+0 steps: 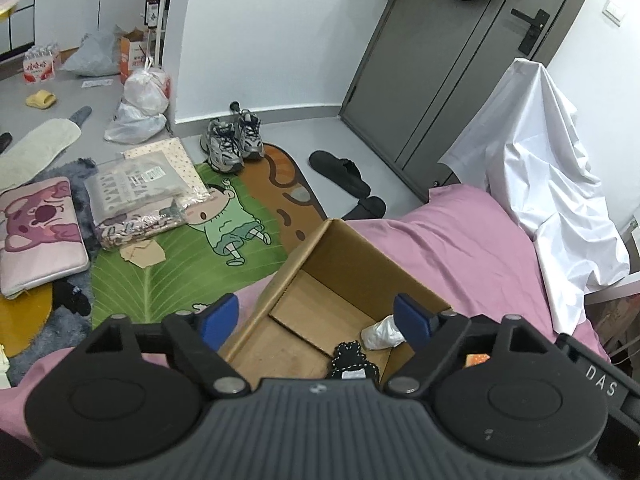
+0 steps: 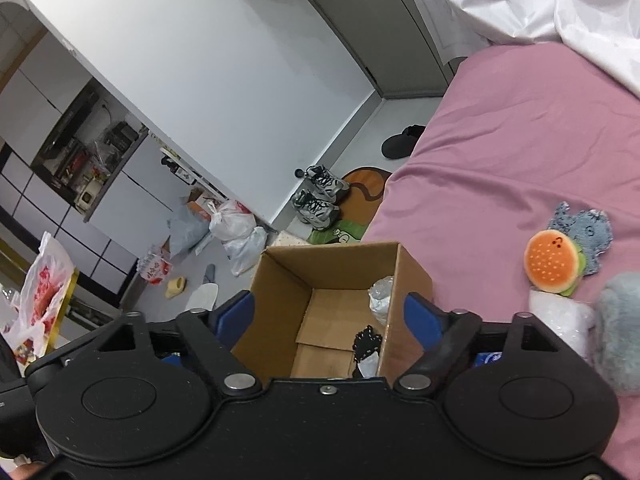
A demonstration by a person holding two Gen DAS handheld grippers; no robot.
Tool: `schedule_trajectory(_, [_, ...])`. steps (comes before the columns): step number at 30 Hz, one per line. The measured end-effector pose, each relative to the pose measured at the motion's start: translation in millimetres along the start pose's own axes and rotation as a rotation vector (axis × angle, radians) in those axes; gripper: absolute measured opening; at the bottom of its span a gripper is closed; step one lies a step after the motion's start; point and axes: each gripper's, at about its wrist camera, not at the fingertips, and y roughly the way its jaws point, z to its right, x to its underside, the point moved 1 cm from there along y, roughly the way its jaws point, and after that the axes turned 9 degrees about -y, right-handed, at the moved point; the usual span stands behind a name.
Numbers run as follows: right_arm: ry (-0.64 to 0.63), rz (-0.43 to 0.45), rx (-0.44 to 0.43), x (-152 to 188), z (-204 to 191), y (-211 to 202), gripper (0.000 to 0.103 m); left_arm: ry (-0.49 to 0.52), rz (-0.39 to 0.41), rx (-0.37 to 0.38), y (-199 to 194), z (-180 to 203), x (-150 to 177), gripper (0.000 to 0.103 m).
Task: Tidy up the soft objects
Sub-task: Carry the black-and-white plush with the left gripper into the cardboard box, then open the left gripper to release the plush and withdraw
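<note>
Both claws hang released over the open brown cardboard box (image 1: 332, 276). Blue pads of the left gripper (image 1: 316, 322) stand wide apart with nothing between them; those of the right gripper (image 2: 330, 316) likewise, straddling the box's near wall. Inside the box, against its right wall, lie a small black white-stitched soft item (image 1: 352, 360) and a crumpled white plastic-wrapped bundle (image 1: 382, 334). This box sits on a pink bedsheet (image 2: 500, 152). Further right on the sheet rest an orange hamburger plush (image 2: 554, 266), touching a blue denim plush (image 2: 588, 236), and a grey fluffy toy (image 2: 620, 328).
</note>
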Motion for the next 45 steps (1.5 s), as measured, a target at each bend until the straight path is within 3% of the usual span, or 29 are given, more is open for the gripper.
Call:
schedule_trajectory(9, [-0.035, -0.036, 0.026, 2.4, -3.5, -15.0, 0.094, 0.065, 0.061, -0.002, -32.0, 2.4, 4.2, 0.091])
schedule_trajectory(18, [-0.047, -0.057, 0.026, 3.3, -2.9, -31.4, 0.103, 0.131, 0.044, 0.025, -52.3, 13.3, 12.1, 0.092])
schedule_trajectory(26, [-0.054, -0.058, 0.017, -0.1, -0.3, -45.1, 0.103, 0.208, 0.029, -0.006, -63.4, 26.1, 23.6, 0.097])
schedule_trajectory(45, [0.038, -0.091, 0.025, 3.9, 33.4, -71.3, 0.103, 0.225, -0.013, -0.041, -73.7, 56.4, 57.1, 0.099])
